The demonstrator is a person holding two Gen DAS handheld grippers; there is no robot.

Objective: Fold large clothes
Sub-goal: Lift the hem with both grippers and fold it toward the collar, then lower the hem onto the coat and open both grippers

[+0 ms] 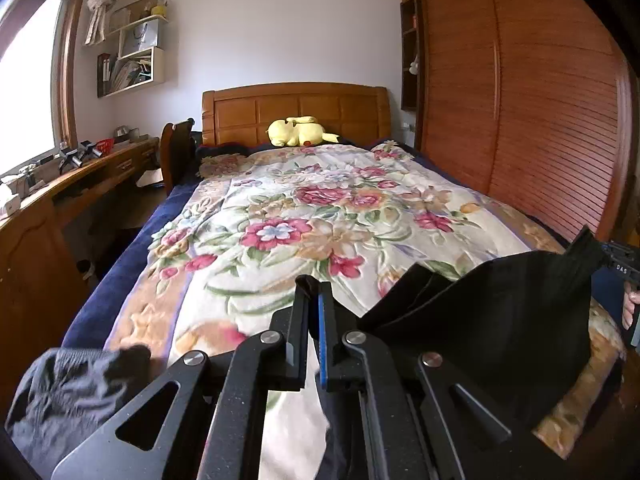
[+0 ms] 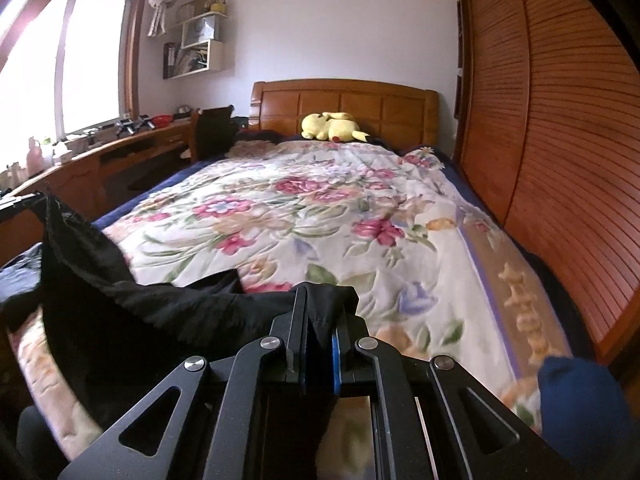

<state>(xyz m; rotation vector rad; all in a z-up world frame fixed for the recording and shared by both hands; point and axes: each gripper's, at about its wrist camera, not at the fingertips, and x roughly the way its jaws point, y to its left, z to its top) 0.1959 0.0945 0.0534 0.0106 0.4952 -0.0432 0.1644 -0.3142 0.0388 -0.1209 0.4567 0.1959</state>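
A large black garment (image 1: 488, 320) hangs stretched between my two grippers above the near end of the bed. My left gripper (image 1: 314, 286) is shut on one edge of it, with cloth pinched at the fingertips. My right gripper (image 2: 320, 292) is shut on the other edge; the same garment (image 2: 140, 312) sags away to its left. The right gripper also shows at the right edge of the left wrist view (image 1: 620, 260), holding a raised corner. The left gripper shows at the left edge of the right wrist view (image 2: 16, 202).
The bed has a floral blanket (image 1: 304, 216) and a wooden headboard (image 1: 296, 112) with a yellow plush toy (image 1: 298, 132). A second dark garment (image 1: 68, 392) lies bunched at the near left. A wooden desk (image 1: 80, 176) runs along the left, a slatted wardrobe (image 1: 540, 100) along the right.
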